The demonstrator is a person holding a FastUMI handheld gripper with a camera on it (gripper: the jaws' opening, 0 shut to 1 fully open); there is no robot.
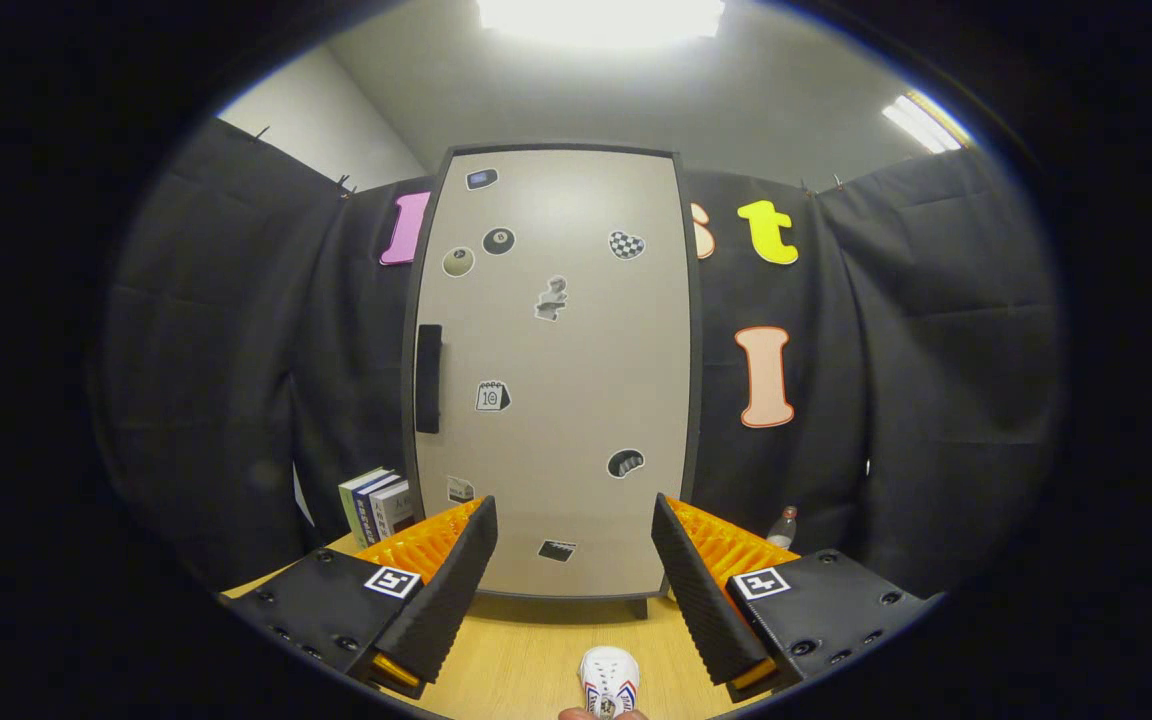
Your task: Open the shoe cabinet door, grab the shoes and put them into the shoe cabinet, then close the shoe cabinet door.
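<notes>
Nearest to me sat the gripper (573, 560), its two black-padded fingers (456, 590) spread wide apart and holding nothing, the wooden surface (526, 660) showing in the gap between them. Low in that gap, closer to me than the fingertips, lay a small white shoe (608, 680) with coloured trim, its toe pointing toward the cabinet; something skin-toned touched its near end, possibly a fingertip, though I could not tell for sure. Beyond the fingers stood the shoe cabinet (553, 370), upright on the surface, its pale door dotted with stickers and sitting flush in its dark frame, so I judged it fully closed. Its dark vertical handle (428, 378) was on the door's left side, well above and beyond the left finger, and the gripper was not touching it. A few books (378, 505) stood just left of the cabinet's base, and a small bottle (782, 527) just to its right. By my reading nothing of the task was done yet: the door needed opening, the shoe needed lifting and placing inside, and the door needed shutting again.
</notes>
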